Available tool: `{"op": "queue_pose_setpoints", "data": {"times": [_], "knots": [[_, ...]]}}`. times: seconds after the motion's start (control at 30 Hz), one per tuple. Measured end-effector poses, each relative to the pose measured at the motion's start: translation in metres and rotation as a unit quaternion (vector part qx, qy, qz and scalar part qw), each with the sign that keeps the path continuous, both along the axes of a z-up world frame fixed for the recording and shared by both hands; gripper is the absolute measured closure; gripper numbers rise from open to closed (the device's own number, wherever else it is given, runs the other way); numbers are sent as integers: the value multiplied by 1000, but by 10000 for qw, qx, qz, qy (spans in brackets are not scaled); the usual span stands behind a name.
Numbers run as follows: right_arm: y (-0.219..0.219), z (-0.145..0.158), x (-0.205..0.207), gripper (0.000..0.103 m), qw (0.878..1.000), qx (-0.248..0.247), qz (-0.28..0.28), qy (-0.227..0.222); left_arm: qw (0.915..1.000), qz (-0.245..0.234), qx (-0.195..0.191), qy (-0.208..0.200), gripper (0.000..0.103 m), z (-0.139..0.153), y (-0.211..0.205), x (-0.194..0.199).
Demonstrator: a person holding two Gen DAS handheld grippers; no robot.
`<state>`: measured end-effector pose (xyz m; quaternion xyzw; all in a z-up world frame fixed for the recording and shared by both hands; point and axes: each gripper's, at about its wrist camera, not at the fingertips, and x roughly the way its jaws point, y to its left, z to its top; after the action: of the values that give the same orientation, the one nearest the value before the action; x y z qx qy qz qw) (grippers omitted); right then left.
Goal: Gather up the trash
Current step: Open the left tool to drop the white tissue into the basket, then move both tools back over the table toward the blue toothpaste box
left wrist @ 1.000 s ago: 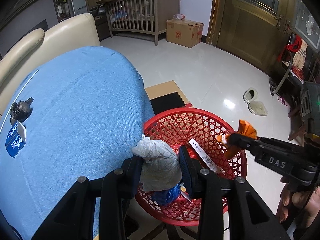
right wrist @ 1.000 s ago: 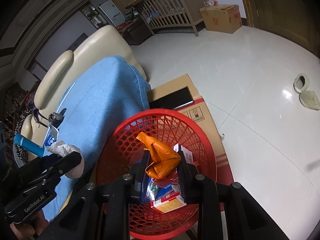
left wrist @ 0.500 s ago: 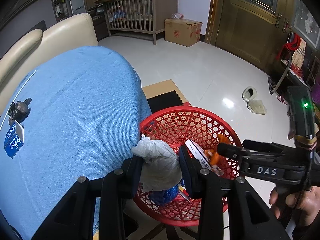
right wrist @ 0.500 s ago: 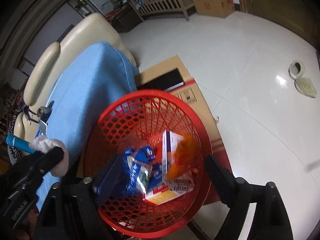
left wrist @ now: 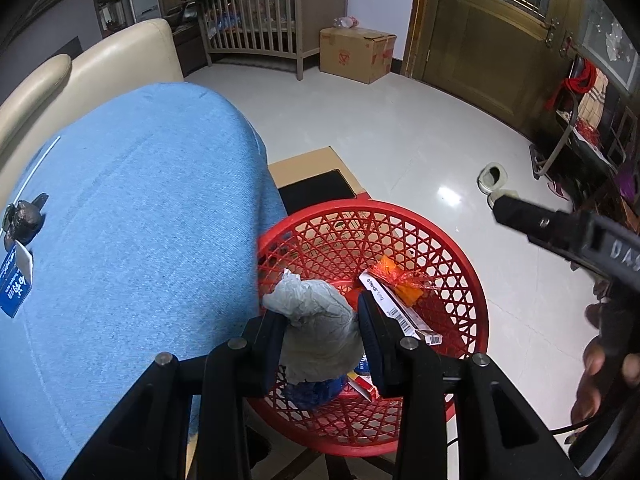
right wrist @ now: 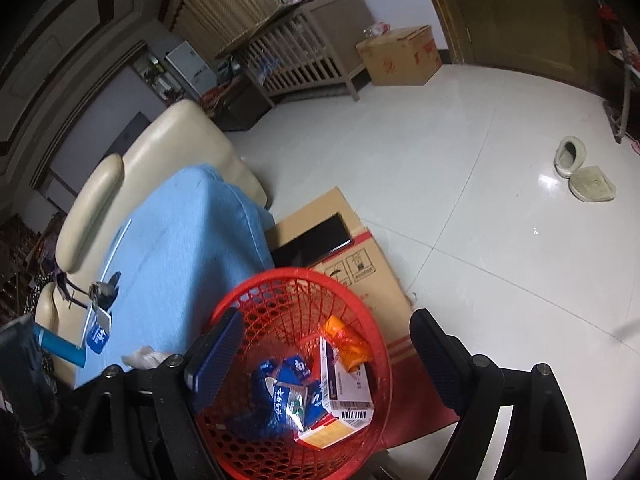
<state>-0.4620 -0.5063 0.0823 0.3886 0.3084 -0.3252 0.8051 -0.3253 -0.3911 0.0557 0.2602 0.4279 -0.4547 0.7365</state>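
Left wrist view: left gripper (left wrist: 320,330) clamped on a crumpled grey-white paper wad (left wrist: 316,330), held over the near rim of the red mesh basket (left wrist: 472,280). Inside the basket, just beyond the wad: an orange wrapper (left wrist: 394,278) lying against a white barcoded carton (left wrist: 396,310), blue packets below. Left of the basket, touching its rim: a blue cloth-covered surface (left wrist: 132,240) carrying a dark crumpled scrap (left wrist: 22,222) and a blue-and-white packet (left wrist: 16,280). Right of the basket, apart from it: right gripper (left wrist: 560,232), empty.

Right wrist view: right gripper (right wrist: 324,354) spread wide, holding nothing, 2 fingers (right wrist: 440,354) straddling the red mesh basket (right wrist: 360,296). Within the basket: orange wrapper (right wrist: 346,340), white barcoded carton (right wrist: 346,386), blue packets (right wrist: 288,388). Left of the basket: paper wad (right wrist: 144,358) partly visible over the cloth-covered surface (right wrist: 180,240).
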Motion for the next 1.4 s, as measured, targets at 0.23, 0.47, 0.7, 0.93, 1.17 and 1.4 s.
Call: {"op": "queue_pose_setpoints", "data": {"times": [0.23, 0.47, 0.7, 0.93, 1.17, 1.4], "knots": [[0, 6, -1, 15, 10000, -35, -34, -53, 10000, -79, 49, 22, 65, -4, -3, -3], [3, 17, -2, 15, 9998, -160, -16, -130, 9997, -224, 110, 53, 65, -10, -8, -8], [6, 30, -1, 15, 9994, -284, -8, -174, 9994, -328, 102, -93, 65, -10, -12, -14], [11, 44, 3, 15, 9987, -448, 46, -249, 9993, -304, 194, 66, 52, -16, -19, -9], [15, 55, 8, 15, 9978, -599, 68, -266, 9993, -278, 106, 204, 38, -14, -15, -3], [22, 58, 24, 15, 9974, -660, 199, -199, 9993, -104, -96, 354, 37, -1, 2, 15]]}}
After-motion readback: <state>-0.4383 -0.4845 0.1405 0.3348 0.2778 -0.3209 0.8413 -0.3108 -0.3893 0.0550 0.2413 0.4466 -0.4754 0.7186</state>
